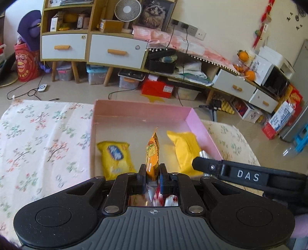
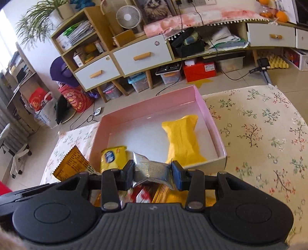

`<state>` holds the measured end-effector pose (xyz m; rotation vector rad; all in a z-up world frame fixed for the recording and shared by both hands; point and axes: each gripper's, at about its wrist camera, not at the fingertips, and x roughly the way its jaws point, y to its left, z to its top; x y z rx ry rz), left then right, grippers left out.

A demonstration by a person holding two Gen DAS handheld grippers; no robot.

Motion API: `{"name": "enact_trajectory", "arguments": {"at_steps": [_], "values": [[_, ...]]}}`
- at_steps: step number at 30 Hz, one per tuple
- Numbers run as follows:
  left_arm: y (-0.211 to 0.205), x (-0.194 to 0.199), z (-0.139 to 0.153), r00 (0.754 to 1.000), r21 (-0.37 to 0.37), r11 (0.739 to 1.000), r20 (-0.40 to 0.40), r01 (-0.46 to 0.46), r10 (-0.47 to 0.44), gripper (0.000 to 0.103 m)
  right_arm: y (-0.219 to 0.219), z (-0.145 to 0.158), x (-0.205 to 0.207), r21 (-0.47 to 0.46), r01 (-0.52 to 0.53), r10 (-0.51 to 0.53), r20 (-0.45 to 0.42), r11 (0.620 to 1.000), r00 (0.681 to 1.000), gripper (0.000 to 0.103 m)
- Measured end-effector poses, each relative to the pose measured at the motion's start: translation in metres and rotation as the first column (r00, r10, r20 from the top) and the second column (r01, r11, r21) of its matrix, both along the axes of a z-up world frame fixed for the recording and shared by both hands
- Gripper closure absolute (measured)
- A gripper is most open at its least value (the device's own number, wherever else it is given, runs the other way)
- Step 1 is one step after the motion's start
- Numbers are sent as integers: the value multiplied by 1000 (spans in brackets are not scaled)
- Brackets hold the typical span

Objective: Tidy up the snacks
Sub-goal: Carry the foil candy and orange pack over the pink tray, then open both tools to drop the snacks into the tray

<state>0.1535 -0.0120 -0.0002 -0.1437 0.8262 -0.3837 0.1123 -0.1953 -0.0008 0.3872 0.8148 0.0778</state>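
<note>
Left gripper (image 1: pixel 152 174) clamped tight on an orange packet (image 1: pixel 152 153), held edge-on and upright between the fingers, over the near edge of a pink box (image 1: pixel 200 123). Right gripper (image 2: pixel 153 171) closed on the crimped silver end of a packet (image 2: pixel 152 170), jaws partway apart with the foil squeezed flat between the pads; red and gold wrapper hanging below the fingers, blurred. Seen in the left wrist view as a black arm marked DAS, just right of the orange packet, near the box's right wall. Box open-topped, resting on a floral cloth (image 1: pixel 38 138) that covers the surface on both sides. Two snacks lying flat inside: a yellow packet with a blue label (image 1: pixel 113 157) at near left, and a plain yellow pack (image 2: pixel 182 138) toward the right wall, well apart from each other. In the right wrist view, the orange packet showing its printed back (image 2: pixel 74 165) at lower left, outside the box's left wall. Beyond the box, tiled floor, a shelf unit with white drawers (image 1: pixel 115 50), a small fan (image 1: pixel 128 10) on top, and storage bins underneath.
</note>
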Motion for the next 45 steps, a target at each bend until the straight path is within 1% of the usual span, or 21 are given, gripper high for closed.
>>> {"name": "enact_trajectory", "arguments": {"at_steps": [7, 12, 16, 18, 19, 21, 23, 26, 28, 29, 31, 33, 35, 37, 38, 43, 45], "values": [[-10, 37, -17, 997, -16, 1000, -70, -25, 23, 93, -5, -8, 21, 35, 18, -18, -2, 999, 1000, 65], [-11, 51, -30, 994, -13, 999, -107, -39, 38, 93, -5, -16, 32, 57, 28, -27, -14, 998, 1000, 64], [-11, 56, -35, 993, -9, 999, -113, -42, 41, 92, -6, -15, 38, 72, 33, -33, -6, 997, 999, 64], [-12, 57, -37, 993, -4, 999, -115, -38, 37, 92, -6, -14, 40, 66, 30, -30, -3, 997, 1000, 61], [-11, 57, -37, 993, 3, 999, -109, -44, 44, 89, -5, -13, 41, 64, 30, -30, -2, 997, 1000, 60], [-11, 57, -38, 993, 9, 999, -107, -42, 43, 88, -6, -11, 41, 68, 42, -42, 0, 997, 999, 54], [-12, 57, -38, 993, 15, 999, -107, -44, 45, 86, -8, -11, 41, 74, 50, -50, 1, 996, 999, 51], [-12, 55, -37, 994, 33, 999, -101, -42, 45, 79, -9, -12, 42, 70, 54, -54, -3, 996, 999, 45], [-12, 54, -36, 994, 36, 998, -101, -42, 46, 69, -10, -11, 42, 63, 59, -59, -5, 996, 998, 40], [-12, 54, -36, 994, 35, 999, -99, -41, 44, 67, -11, -11, 41, 63, 61, -61, -4, 996, 998, 37], [-12, 53, -34, 995, 40, 998, -93, -40, 43, 58, -11, -9, 41, 66, 60, -60, -2, 996, 998, 36], [-12, 51, -30, 996, 50, 998, -80, -39, 43, 52, -11, -6, 40, 62, 60, -60, 2, 996, 998, 33], [-12, 47, -27, 997, 57, 998, -75, -33, 37, 48, -11, -3, 38, 51, 59, -59, 8, 997, 998, 30], [-11, 45, -24, 996, 61, 998, -79, -31, 35, 41, -11, 0, 36, 37, 58, -58, 11, 998, 998, 27], [-10, 42, -22, 996, 59, 998, -80, -29, 33, 40, -11, 2, 35, 28, 57, -57, 10, 998, 998, 24], [-8, 29, -15, 997, 67, 998, -76, -13, 18, 28, -14, 11, 25, -5, 52, -52, 13, 999, 999, 18], [-6, 23, -13, 997, 74, 997, -71, -10, 15, 26, -15, 14, 20, -11, 49, -49, 15, 999, 999, 14]]}}
